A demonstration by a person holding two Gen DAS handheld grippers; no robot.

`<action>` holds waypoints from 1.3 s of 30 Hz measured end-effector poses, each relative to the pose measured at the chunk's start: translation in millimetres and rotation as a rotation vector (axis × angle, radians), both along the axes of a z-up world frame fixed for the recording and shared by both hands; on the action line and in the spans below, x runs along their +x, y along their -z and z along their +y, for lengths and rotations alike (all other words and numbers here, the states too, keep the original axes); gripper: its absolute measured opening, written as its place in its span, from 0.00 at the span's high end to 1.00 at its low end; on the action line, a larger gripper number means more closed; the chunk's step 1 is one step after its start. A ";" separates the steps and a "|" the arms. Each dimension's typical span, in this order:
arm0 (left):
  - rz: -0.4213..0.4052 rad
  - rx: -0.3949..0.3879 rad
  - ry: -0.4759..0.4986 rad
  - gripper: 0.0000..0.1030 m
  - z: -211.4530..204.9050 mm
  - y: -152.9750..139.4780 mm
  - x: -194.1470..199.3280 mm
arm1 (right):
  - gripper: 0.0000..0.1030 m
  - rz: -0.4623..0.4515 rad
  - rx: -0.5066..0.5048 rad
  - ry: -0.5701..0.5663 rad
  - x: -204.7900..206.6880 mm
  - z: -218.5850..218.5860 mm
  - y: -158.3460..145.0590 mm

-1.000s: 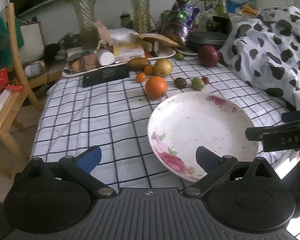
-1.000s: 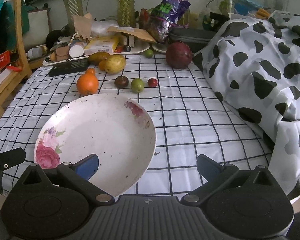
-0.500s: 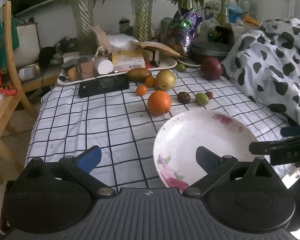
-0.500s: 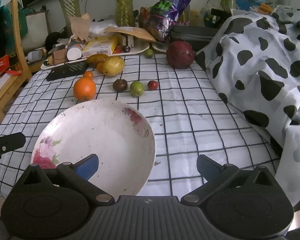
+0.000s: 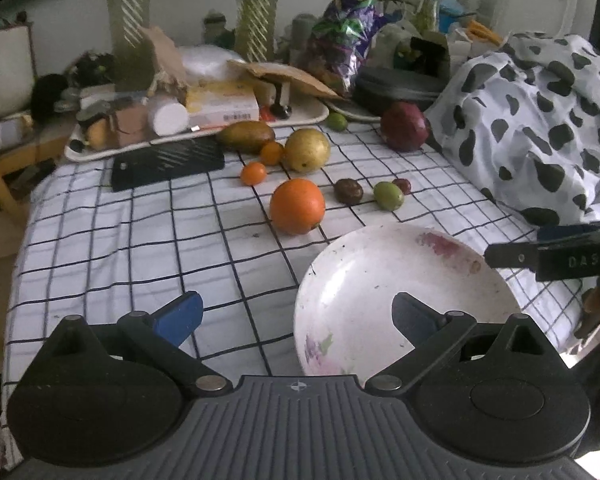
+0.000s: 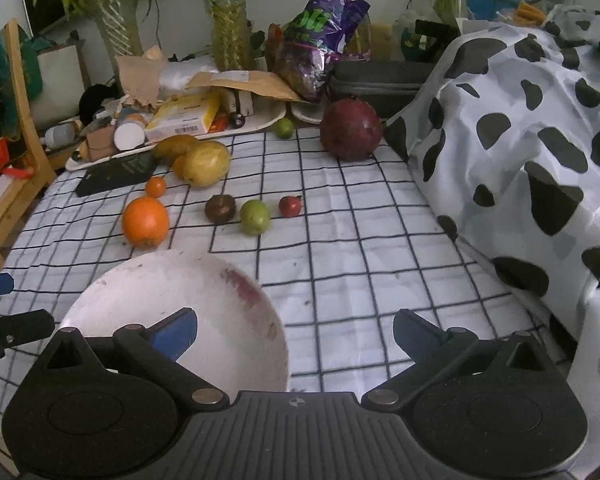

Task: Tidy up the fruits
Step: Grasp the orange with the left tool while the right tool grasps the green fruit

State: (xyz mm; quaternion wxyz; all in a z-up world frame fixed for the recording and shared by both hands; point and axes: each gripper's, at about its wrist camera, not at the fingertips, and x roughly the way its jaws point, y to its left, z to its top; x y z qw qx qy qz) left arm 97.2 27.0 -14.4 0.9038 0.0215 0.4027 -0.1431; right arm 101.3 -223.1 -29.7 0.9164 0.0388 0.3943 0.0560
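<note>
A white floral plate (image 5: 384, 280) (image 6: 148, 296) lies empty on the checked tablecloth near the front edge. Behind it lie a large orange (image 5: 297, 206) (image 6: 145, 222), a small orange (image 5: 253, 173), a brown fruit (image 5: 348, 191) (image 6: 220, 209), a green fruit (image 5: 388, 196) (image 6: 255, 217), a small red fruit (image 6: 290, 205), a yellow pear-like fruit (image 5: 307, 155) (image 6: 206, 162), a mango (image 5: 245, 136) and a dark red pomegranate (image 5: 405, 126) (image 6: 351, 129). My left gripper (image 5: 296, 316) is open over the plate's left edge. My right gripper (image 6: 296, 332) is open over the plate's right edge. Both are empty.
A cluttered tray (image 5: 300, 114) with boxes, a black case (image 6: 376, 80), plant vases and a purple bag stand at the back. A black flat object (image 5: 166, 162) lies left of the fruit. A cow-print cloth (image 6: 520, 140) covers the right side. A wooden chair (image 6: 24, 120) stands left.
Both grippers have pulled back and lower toward the table's front edge, so the plate sits closer under them. The fruit and plate have not moved.
</note>
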 end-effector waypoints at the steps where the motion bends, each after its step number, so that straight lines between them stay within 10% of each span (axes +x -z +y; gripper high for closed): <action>1: 0.014 0.001 -0.002 0.00 -0.1 1.7 4.6 | 0.00 -0.003 -0.012 -0.002 3.2 0.0 0.3; 14: -0.023 -0.053 0.088 0.02 -1.2 5.2 54.4 | 0.00 -0.014 -0.045 -0.086 47.3 7.6 2.8; 18: 0.015 -0.075 0.086 0.25 0.9 10.8 77.8 | 0.00 -0.007 -0.061 -0.109 63.4 11.6 6.1; 35: 0.097 -0.060 0.180 0.48 -17.2 35.7 141.0 | 0.01 0.026 -0.085 -0.232 117.0 22.9 18.7; 39: 0.112 -0.065 0.190 0.51 -20.2 36.6 145.7 | 0.16 0.037 -0.062 -0.275 123.2 25.6 21.9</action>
